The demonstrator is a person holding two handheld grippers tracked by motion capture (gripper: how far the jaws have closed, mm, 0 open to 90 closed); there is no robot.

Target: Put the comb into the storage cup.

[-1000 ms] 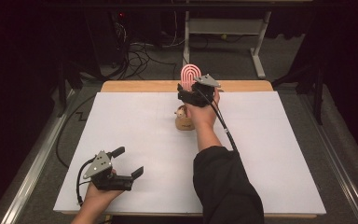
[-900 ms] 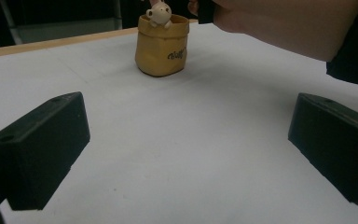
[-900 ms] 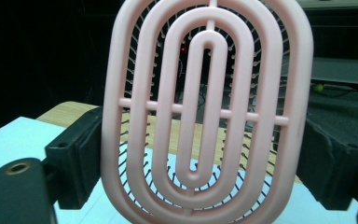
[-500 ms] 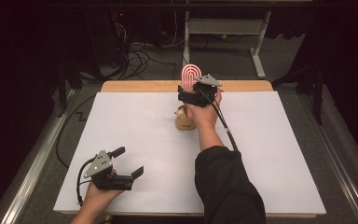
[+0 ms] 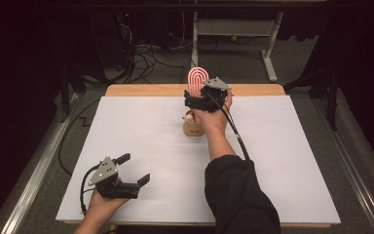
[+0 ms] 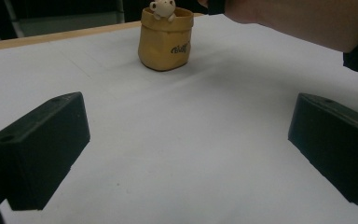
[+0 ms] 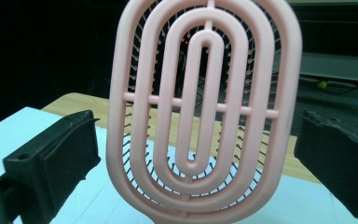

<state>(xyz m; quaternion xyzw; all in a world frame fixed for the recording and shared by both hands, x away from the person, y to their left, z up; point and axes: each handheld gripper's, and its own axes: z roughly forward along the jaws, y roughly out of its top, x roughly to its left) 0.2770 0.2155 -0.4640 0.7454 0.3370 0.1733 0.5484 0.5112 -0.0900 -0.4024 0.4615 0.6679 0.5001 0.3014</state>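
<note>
Right hand-held gripper [image 7: 196, 154] jaws opened, hairbrush [image 7: 204, 107] between

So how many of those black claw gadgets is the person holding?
2. The left gripper sits near the table's front-left corner, fingers apart. The right gripper is at the far edge, fingers open around the pink hairbrush.

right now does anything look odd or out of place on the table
One thing stands out: the pink vented hairbrush head stands upright at the table's far edge, between the open jaws of the right hand-held gripper, which have just been opening and do not press it. What props it up is hidden. The small yellow pouch with its bear figure sits upright.
</note>
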